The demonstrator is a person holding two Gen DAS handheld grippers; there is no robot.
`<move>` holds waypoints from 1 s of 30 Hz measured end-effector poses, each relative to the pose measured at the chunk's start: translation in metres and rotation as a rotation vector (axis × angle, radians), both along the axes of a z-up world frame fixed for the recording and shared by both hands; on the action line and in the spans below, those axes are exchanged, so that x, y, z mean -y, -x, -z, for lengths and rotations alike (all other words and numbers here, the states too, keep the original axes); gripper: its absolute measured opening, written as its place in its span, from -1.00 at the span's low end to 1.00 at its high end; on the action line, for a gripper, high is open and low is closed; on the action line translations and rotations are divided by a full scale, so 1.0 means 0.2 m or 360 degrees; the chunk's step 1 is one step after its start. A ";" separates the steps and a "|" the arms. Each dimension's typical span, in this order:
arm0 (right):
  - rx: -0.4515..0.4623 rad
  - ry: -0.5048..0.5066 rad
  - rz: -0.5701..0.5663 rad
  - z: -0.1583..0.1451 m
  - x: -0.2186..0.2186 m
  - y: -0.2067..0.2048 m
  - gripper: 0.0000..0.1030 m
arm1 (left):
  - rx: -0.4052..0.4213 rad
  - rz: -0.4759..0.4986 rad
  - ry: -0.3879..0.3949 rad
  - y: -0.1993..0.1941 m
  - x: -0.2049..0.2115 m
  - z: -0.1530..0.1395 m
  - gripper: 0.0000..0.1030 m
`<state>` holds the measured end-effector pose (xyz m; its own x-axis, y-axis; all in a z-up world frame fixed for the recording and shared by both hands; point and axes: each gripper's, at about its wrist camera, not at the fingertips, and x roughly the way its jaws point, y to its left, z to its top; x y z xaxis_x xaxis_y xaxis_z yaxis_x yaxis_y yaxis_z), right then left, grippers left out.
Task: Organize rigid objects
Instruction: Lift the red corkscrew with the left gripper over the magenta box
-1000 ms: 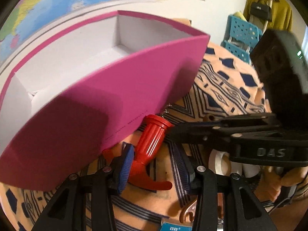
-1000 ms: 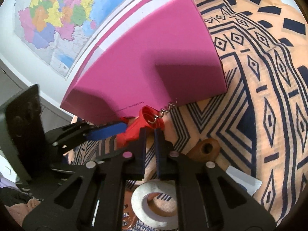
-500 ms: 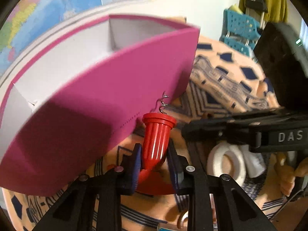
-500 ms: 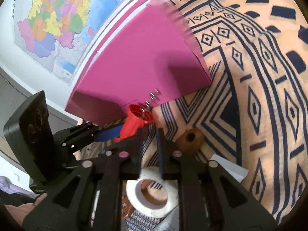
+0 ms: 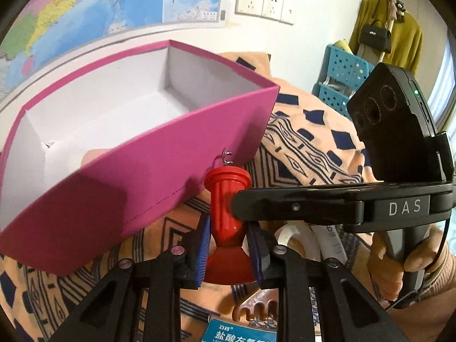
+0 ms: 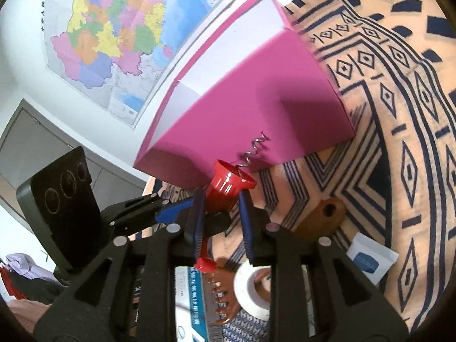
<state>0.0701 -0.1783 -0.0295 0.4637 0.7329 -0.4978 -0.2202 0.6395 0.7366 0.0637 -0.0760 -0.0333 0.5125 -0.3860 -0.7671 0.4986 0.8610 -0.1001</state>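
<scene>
Lifted clear of the patterned cloth (image 5: pixel 310 148) since a second ago: red corkscrew (image 5: pixel 226 199), lying flat then, now upright with its metal spiral against the pink box (image 5: pixel 119 188) wall, below the rim. Left gripper (image 5: pixel 228 245) newly closed, blue pads clamped on the ribbed red barrel. Right gripper (image 6: pixel 221 222) just opened slightly, pads flanking the same barrel, contact unclear. Risks, as judged: spiral snagging or scratching the box wall if carried forward without more height; slipping or twisting in the narrow grip; collision between the two crowded grippers during withdrawal.
</scene>
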 end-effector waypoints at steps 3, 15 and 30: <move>0.0030 -0.0005 -0.0018 -0.03 -0.02 -0.01 -0.48 | 0.0020 -0.0007 0.0028 0.01 -0.02 -0.03 -0.53; -0.0028 -0.0166 -0.0068 -0.01 -0.01 -0.03 -0.41 | 0.0035 0.0056 0.0102 0.10 -0.03 -0.06 -0.53; 0.0411 0.0137 -0.0013 -0.48 0.00 -0.07 -0.45 | 0.0174 0.0008 0.0317 -0.03 -0.02 -0.36 -0.49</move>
